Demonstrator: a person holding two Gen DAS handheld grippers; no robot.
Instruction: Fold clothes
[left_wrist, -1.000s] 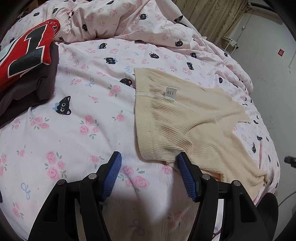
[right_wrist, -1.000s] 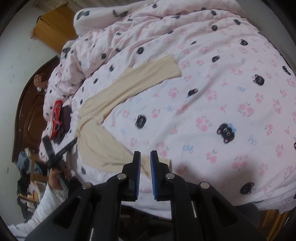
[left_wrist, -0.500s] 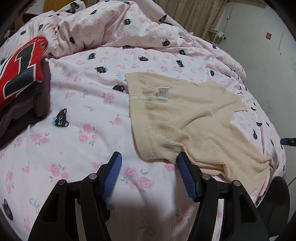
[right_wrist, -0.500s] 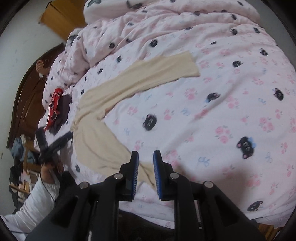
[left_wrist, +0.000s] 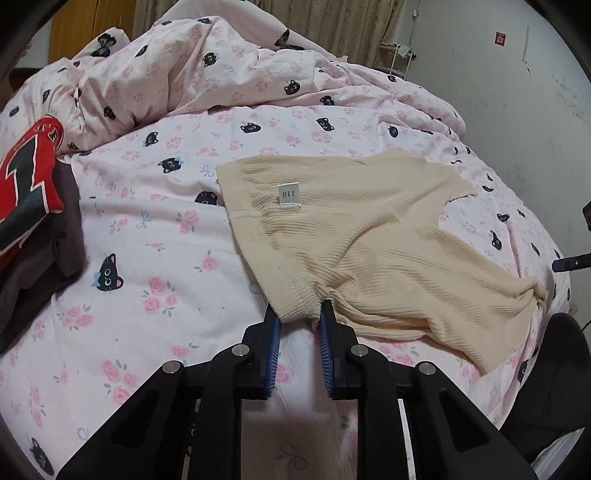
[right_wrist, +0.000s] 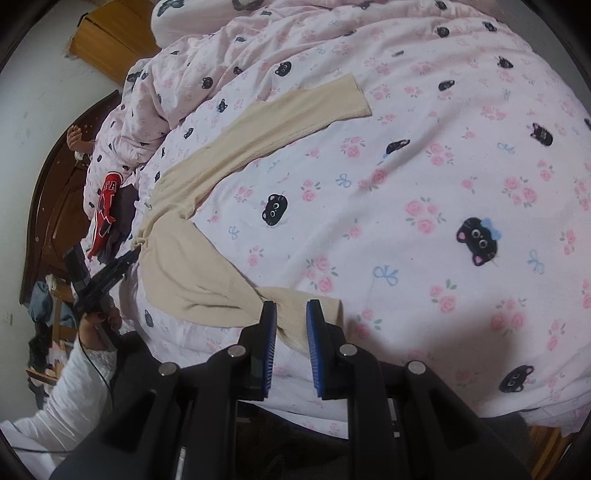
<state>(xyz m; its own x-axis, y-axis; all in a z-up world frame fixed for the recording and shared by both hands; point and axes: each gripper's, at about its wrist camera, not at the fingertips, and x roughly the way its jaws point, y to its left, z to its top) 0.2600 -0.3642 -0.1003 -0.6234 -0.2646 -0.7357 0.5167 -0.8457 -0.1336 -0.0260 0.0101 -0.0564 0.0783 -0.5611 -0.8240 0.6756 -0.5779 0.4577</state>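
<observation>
Two grippers, left gripper (left_wrist: 298, 314) and right gripper (right_wrist: 290, 308), one beige garment (left_wrist: 354, 236).

a small white size tag (left_wrist: 287, 193) sewn at the waistband seam of the cream ribbed leggings (left_wrist: 354, 236) carries the digits "110", printed upside down as the left wrist view sees them. the folded red garment (left_wrist: 26, 177) at the left edge of that view shows a large black numeral "1" outlined in white, with a few white letters near its upper corner that are too small to make out. in the right wrist view the same red garment (right_wrist: 105, 210) shows white letters that look like "pa". a small red sign (left_wrist: 500, 38) on the wall is unreadable.
</observation>
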